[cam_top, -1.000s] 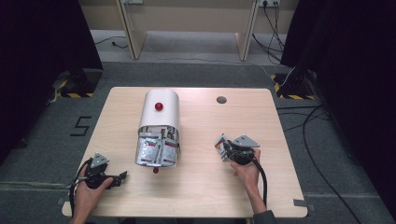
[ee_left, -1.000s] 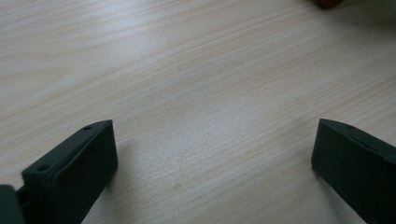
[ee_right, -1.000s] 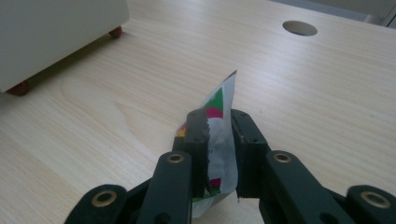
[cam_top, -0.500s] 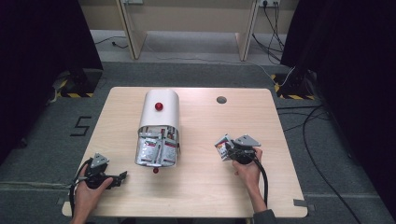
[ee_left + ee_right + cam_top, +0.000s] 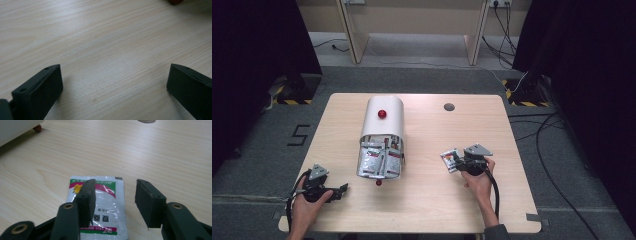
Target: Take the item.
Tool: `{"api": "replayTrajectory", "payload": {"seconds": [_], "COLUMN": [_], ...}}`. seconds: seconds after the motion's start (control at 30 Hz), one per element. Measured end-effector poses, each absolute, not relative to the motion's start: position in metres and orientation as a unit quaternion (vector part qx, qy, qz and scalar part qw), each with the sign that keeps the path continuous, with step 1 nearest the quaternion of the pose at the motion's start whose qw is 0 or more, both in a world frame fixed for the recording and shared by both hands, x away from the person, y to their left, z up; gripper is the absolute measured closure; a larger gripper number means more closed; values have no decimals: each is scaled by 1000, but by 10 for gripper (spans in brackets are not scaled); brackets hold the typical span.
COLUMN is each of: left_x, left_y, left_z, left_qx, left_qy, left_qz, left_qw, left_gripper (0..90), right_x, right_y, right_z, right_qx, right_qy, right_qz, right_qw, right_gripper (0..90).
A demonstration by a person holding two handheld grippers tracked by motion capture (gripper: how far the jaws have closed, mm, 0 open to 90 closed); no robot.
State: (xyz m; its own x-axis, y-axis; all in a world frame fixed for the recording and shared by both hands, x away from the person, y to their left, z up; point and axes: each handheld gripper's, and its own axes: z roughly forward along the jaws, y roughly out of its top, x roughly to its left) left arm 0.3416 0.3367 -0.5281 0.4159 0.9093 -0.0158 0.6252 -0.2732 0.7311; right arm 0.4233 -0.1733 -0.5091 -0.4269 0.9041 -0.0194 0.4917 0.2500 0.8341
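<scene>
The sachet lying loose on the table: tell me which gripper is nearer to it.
Right. The right gripper is over the sachet, jaws just opened. The left gripper sits far off at the table's near left corner.

A large digit "5" (image 5: 300,135) is marked in dark strokes on the grey floor left of the worktop. The sachet (image 5: 100,205) on the worktop carries printed characters, seen upside down in the right gripper view and too blurred to read.
</scene>
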Motion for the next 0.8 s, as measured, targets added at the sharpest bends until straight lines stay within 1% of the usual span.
{"api": "replayTrajectory", "payload": {"seconds": [0.2,0.23,0.53,0.8], "left_x": [342,342,341,341], "left_y": [337,337,337,337], "left_z": [-528,-528,-528,-528], "left_qx": [770,770,770,770], "left_qy": [498,498,498,498], "left_qz": [209,209,209,209], "left_qw": [339,339,340,340], "left_gripper": [0,0,0,0], "right_x": [424,424,419,414], "right_y": [-174,-174,-171,-166], "right_z": [-504,-503,-493,-490], "right_qx": [477,479,477,464], "right_qy": [745,747,747,755], "right_qz": [394,391,397,399], "right_qw": [249,243,238,235], "right_gripper": [359,348,219,208]}}
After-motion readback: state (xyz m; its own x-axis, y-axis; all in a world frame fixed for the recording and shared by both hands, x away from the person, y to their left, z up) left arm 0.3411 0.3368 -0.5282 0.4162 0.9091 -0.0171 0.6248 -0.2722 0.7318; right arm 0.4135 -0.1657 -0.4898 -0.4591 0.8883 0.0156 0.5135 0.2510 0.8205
